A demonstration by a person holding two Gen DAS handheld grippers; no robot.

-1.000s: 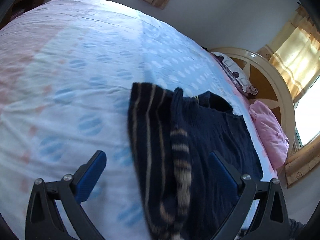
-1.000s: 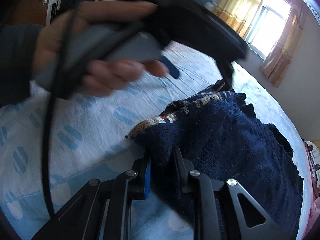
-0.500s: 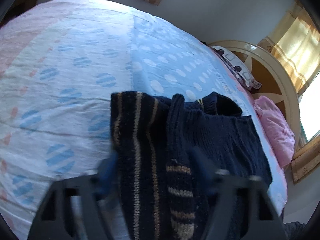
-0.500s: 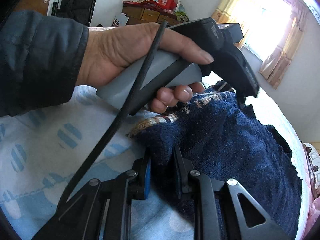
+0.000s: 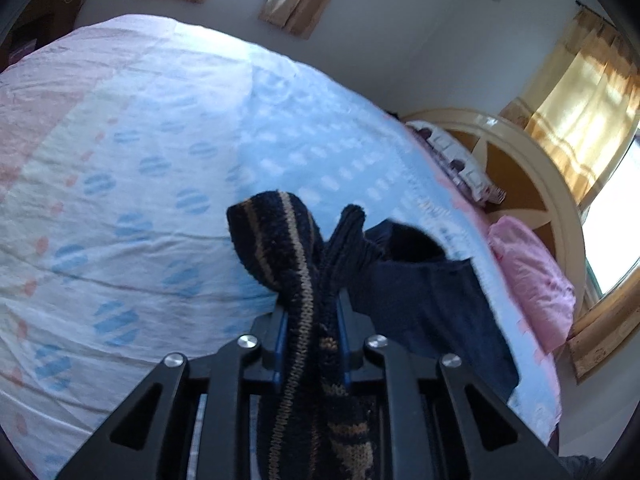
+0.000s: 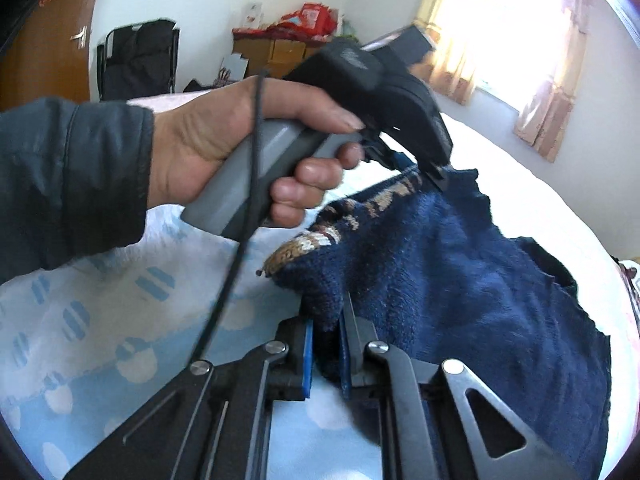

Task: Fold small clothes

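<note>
A small navy knitted sweater (image 6: 460, 280) with tan striped trim lies on the bed. My left gripper (image 5: 312, 316) is shut on its striped hem (image 5: 292, 248) and holds that edge lifted off the sheet. My right gripper (image 6: 326, 328) is shut on another corner of the sweater, near the tan patterned trim (image 6: 308, 244). In the right wrist view the left gripper (image 6: 434, 174) shows in a hand, clamped on the far edge of the sweater. The rest of the sweater (image 5: 432, 300) rests on the sheet.
The bed has a white and light blue dotted sheet (image 5: 140, 200). A pink pillow (image 5: 532, 272) and a rounded wooden headboard (image 5: 532, 168) are at the right. A black chair (image 6: 138, 64) and boxes (image 6: 288, 46) stand by the far wall.
My left gripper was open above the striped hem, then came down and shut on it, and now lifts it. My right gripper has stayed shut on its corner.
</note>
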